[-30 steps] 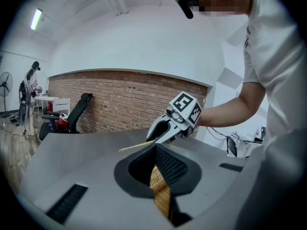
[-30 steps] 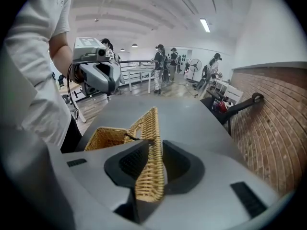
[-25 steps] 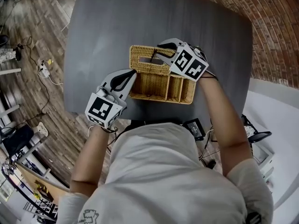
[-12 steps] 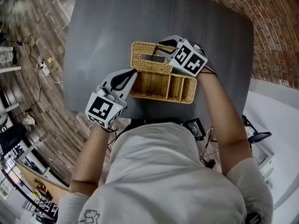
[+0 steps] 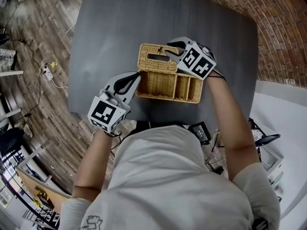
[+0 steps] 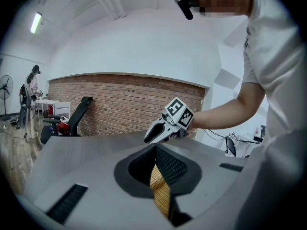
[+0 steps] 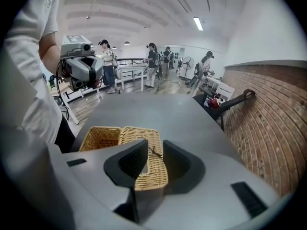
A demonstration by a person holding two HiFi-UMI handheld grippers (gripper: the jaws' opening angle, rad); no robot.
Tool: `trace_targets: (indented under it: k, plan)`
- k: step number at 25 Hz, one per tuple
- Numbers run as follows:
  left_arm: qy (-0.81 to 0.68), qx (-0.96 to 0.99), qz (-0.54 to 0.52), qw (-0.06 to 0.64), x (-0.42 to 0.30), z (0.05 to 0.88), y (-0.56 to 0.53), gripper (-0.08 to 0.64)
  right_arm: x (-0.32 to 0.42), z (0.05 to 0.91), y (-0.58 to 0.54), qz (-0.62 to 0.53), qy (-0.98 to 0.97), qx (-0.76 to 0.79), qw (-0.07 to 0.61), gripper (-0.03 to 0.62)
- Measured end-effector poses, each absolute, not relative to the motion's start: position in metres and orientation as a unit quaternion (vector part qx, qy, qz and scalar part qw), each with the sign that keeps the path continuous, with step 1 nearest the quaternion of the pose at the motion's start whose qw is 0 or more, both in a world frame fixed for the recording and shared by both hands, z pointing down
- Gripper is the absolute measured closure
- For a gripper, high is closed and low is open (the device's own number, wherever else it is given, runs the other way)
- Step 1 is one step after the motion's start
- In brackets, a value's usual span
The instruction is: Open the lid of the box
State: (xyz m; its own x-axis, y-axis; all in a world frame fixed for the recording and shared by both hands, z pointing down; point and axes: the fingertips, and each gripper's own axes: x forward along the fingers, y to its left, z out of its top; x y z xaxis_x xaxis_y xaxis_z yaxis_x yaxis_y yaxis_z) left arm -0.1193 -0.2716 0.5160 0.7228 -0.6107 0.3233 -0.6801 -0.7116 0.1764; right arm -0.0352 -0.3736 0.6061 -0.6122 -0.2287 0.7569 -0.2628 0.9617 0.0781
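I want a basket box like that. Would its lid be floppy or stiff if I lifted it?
Probably stiff: the woven lid, lifted open by one edge, looks flat, with no sag. Probably light too, since the weave is thin with a slot in it. The box might slide or tip if pushed; the left tool grips its side wall.

Both grippers clamped
The left gripper (image 5: 135,76) pinches the box (image 5: 163,86) wall; the right gripper (image 5: 171,50), jaws just eased wider, holds the lid (image 5: 154,64)
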Motion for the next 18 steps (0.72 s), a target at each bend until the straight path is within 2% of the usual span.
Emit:
trace_targets:
  k: [18]
  plan:
    - [-0.316,0.937,0.109,0.1,-0.145,0.477,-0.189,0.549,-0.048,0.567,-0.246,0.028,-0.901,0.195,0.387,0.505]
